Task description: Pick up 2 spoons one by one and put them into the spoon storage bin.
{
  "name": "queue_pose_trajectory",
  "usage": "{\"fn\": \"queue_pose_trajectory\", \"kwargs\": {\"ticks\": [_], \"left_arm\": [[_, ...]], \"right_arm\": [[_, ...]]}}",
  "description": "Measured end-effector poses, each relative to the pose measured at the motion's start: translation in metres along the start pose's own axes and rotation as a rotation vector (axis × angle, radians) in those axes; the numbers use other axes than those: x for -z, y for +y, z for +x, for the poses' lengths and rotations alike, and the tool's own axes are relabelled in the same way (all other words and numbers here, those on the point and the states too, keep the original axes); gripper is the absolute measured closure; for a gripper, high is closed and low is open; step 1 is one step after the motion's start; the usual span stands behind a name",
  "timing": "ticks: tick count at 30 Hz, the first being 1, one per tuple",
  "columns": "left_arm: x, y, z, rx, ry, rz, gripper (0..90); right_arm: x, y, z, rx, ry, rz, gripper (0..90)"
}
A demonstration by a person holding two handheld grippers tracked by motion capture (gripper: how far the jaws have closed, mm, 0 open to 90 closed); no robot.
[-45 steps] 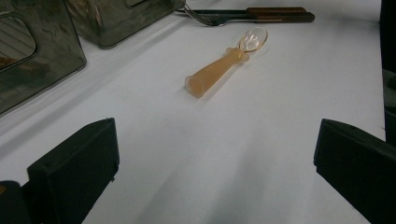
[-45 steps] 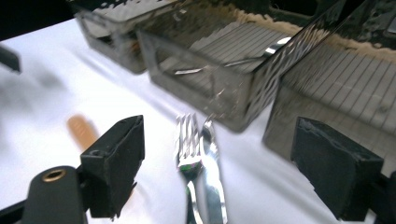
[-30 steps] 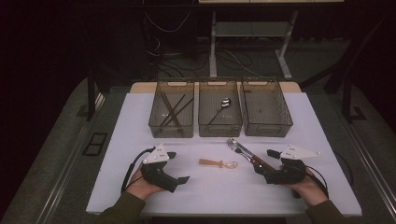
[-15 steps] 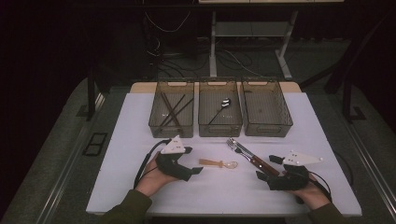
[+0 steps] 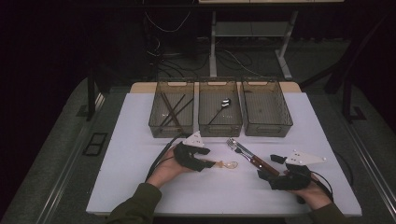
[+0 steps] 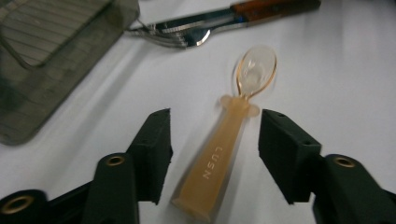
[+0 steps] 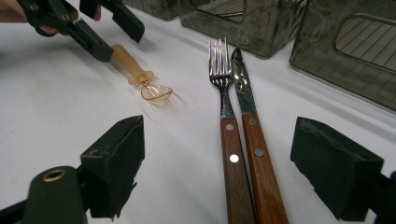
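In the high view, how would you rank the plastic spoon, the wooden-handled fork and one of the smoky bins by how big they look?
1. The right bin, by far the largest.
2. The wooden-handled fork, long and slim.
3. The amber plastic spoon, shortest, though the left gripper covers part of its handle, so it is a little unsure.

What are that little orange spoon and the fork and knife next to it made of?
The small spoon looks like translucent amber plastic: light passes through its bowl, and letters are moulded into the handle. The fork and knife seem to be shiny steel with brown, riveted handles, probably wood.
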State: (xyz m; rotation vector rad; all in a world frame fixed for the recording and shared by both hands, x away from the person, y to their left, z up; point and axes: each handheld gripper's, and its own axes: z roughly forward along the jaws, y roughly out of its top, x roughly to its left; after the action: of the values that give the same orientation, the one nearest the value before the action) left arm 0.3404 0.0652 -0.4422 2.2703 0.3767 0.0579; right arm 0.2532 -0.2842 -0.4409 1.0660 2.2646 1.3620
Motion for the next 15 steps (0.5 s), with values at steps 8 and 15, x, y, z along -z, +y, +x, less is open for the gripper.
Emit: {"fn": "queue_pose_trajectory", "kwargs": {"ticks": [8, 15], "left_arm": [[-0.0036, -0.0065, 0.0001, -0.034, 0.001, 0.024, 61.3], [-0.0020, -0.0075, -0.0020, -0.054, -0.010, 0.041, 65.8]], "right_arm": [[0.0002, 0.0004, 0.0007, 0.001, -0.001, 0.000, 17.8], [-0.0005, 0.0004, 0.0011, 0.006, 0.000, 0.005, 17.8]]}}
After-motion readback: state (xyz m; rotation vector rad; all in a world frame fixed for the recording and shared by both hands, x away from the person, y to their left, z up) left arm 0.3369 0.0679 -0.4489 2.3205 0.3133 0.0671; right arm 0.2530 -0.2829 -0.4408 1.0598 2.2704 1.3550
